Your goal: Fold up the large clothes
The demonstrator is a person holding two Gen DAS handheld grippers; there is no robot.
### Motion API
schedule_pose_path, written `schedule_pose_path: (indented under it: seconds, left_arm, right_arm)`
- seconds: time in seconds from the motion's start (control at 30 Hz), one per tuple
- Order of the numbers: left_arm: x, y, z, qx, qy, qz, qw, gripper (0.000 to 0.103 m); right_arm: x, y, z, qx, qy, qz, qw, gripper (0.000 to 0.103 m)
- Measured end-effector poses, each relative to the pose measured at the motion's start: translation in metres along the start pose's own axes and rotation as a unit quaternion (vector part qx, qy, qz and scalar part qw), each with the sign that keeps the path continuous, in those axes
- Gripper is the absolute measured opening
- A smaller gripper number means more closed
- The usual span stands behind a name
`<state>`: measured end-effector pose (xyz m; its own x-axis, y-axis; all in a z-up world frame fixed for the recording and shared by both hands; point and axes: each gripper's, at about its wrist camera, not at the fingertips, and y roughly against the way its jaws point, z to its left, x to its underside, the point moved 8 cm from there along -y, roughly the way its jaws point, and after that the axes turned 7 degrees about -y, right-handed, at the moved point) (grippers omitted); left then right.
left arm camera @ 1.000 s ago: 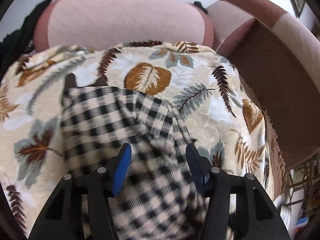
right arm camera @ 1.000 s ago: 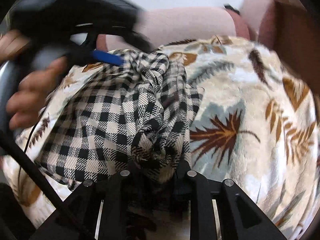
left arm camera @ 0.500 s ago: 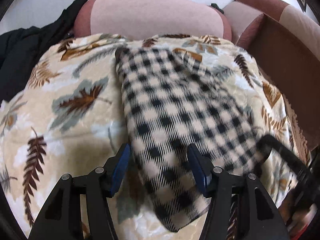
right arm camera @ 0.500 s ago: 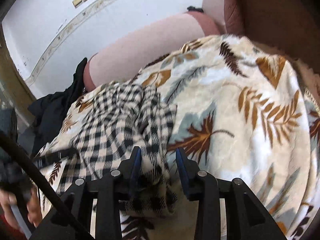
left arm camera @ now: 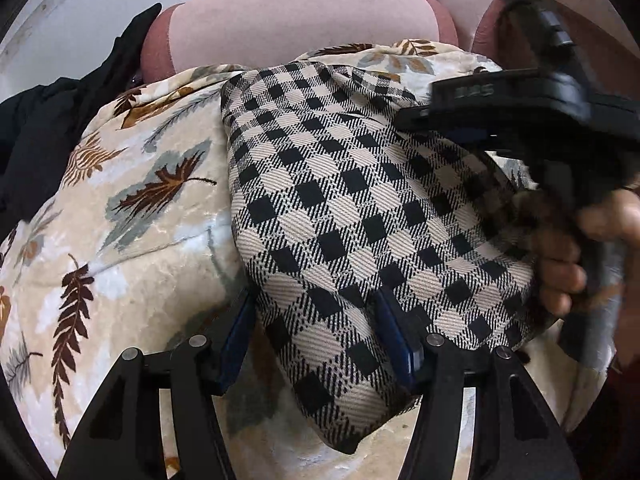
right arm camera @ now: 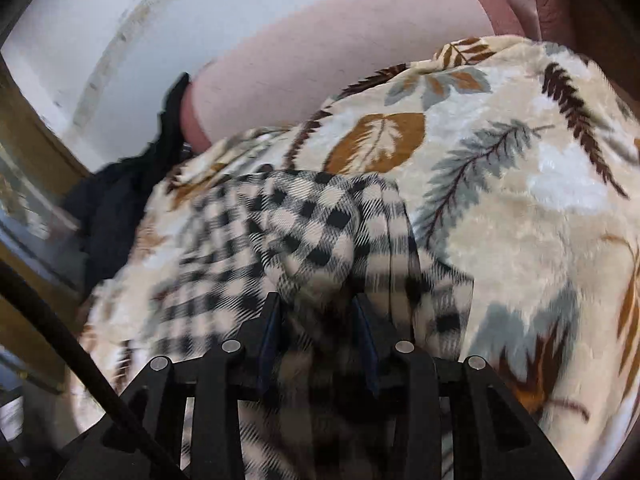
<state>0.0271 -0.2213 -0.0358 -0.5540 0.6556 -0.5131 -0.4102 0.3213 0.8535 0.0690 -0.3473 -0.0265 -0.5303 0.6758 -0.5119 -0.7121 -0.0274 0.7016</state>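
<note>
Folding in progress. The checked garment [left arm camera: 352,216] is shown lying on the leaf-print blanket [left arm camera: 132,216] as a long doubled strip, running from 12 o'clock down to 6 o'clock in the left wrist view; at least one lengthwise fold is judged complete, while a crosswise fold and final squaring are judged still to be made. The left gripper [left arm camera: 316,332] is seen with its jaws apart, the near end of the strip lying between them; whether the pads press on it cannot be told. The right gripper [right arm camera: 318,316] is seen with jaws parted around a bunched fold of the same cloth, seemingly loose. A hand [left arm camera: 568,264] holding the other tool is visible at 3 o'clock. The blanket covers a pink sofa [left arm camera: 304,20], whose back is seen at 12 o'clock; a dark garment [left arm camera: 44,120] lies at 9 o'clock, against a white wall [right arm camera: 100,28].
</note>
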Motion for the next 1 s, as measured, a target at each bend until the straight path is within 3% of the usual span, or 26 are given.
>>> schedule_pose_path:
  seconds: [0.07,0.1,0.23,0.33,0.4,0.6,0.67,0.8,0.93,1.0]
  left_arm:
    - [0.0,0.002,0.001,0.001,0.003,0.003,1.0,0.058]
    - [0.0,0.005,0.001,0.0,0.002,0.003,1.0,0.058]
    - [-0.008,0.036,-0.002,-0.008,-0.013,-0.038,0.9992,0.058]
    - [-0.017,0.042,-0.003,-0.008,-0.013,-0.05,0.9986,0.058]
    - [-0.02,0.032,-0.002,0.004,-0.002,-0.037,0.9993,0.058]
    - [0.002,-0.012,-0.005,0.046,0.045,0.029,0.9975,0.057]
    - [0.013,-0.02,-0.006,0.065,0.068,0.043,0.9946,0.058]
    - [0.015,-0.014,-0.006,0.066,0.07,0.038,0.9946,0.056]
    - [0.014,0.013,-0.008,0.067,0.052,0.018,0.9963,0.054]
    - [0.012,0.032,-0.007,0.067,0.044,-0.005,0.9968,0.054]
  right_arm:
    - [0.001,-0.007,0.001,-0.015,0.006,0.011,1.0,0.035]
    - [0.001,-0.009,0.003,-0.028,0.007,0.019,0.999,0.014]
    - [-0.013,0.019,0.004,-0.058,-0.009,-0.013,0.998,0.01]
    - [-0.025,0.045,0.002,-0.042,-0.003,-0.049,0.998,0.009]
    - [-0.026,0.052,-0.009,-0.021,-0.004,-0.057,0.998,0.009]
    - [-0.004,0.011,-0.046,0.008,-0.03,0.011,0.999,0.016]
    - [-0.003,0.008,-0.055,-0.011,-0.056,0.018,0.998,0.019]
    - [-0.011,0.037,-0.065,-0.028,-0.079,-0.005,0.997,0.039]
    - [-0.01,0.077,-0.057,-0.03,-0.047,-0.052,0.997,0.039]
    - [-0.001,0.09,-0.047,-0.045,-0.031,-0.057,0.997,0.033]
